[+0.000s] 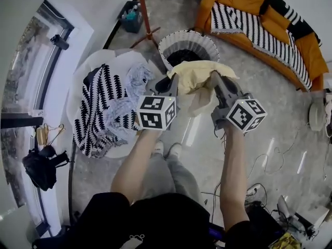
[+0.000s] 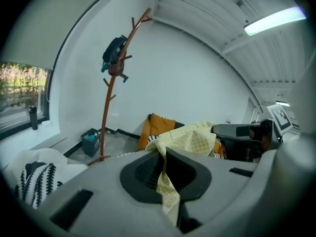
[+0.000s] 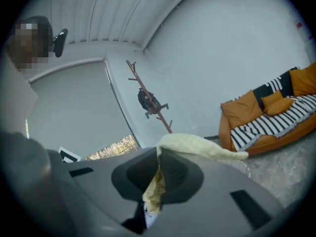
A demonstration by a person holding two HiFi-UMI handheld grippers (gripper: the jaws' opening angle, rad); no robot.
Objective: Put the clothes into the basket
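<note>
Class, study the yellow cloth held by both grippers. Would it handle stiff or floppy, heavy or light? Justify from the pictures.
Probably floppy: the yellow cloth sags and folds between the left gripper and right gripper. Likely light: two thin pinched edges carry it. It could catch on the basket rim when released.

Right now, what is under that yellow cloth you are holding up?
In the head view, the white basket shows beneath the yellow cloth, with its far rim and dark inside visible. The cloth covers the basket's near rim, so part of the inside cannot be seen.
</note>
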